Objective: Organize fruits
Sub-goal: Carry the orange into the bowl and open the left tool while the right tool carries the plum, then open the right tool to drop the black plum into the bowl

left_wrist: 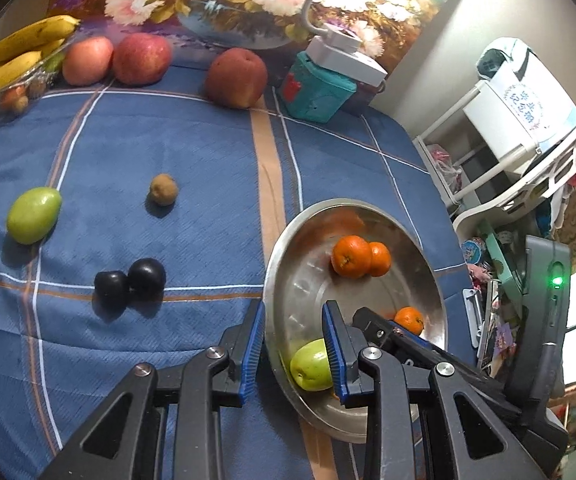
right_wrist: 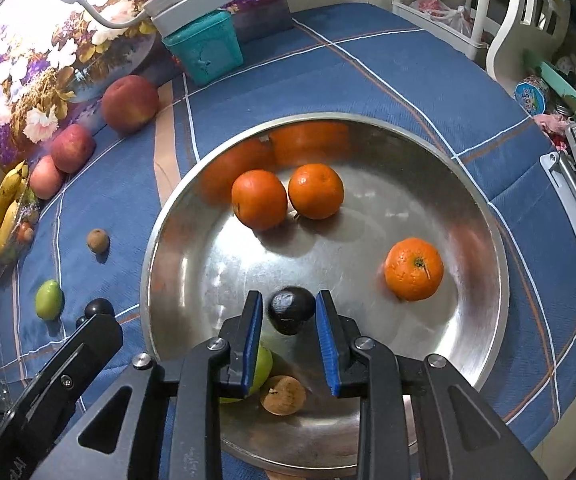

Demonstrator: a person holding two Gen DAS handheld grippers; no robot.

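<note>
A steel bowl (right_wrist: 487, 216) on the blue cloth holds three oranges (right_wrist: 413, 269), a green fruit (right_wrist: 264, 364) and a brown kiwi (right_wrist: 283, 395). My right gripper (right_wrist: 289, 312) hangs over the bowl with a black plum (right_wrist: 291, 309) between its blue pads; small gaps show on both sides, so it looks open. My left gripper (left_wrist: 293, 326) is open and empty over the bowl's near-left rim (left_wrist: 272, 264). On the cloth lie two black plums (left_wrist: 130, 282), a green fruit (left_wrist: 34, 215) and a kiwi (left_wrist: 163, 189). Three red apples (left_wrist: 236, 78) sit at the back.
Bananas (left_wrist: 20, 46) lie in a glass dish at the back left. A teal box (left_wrist: 317, 88) with a white lamp base stands at the back, before a flower painting. White shelves (left_wrist: 519, 140) and clutter stand beyond the table's right edge.
</note>
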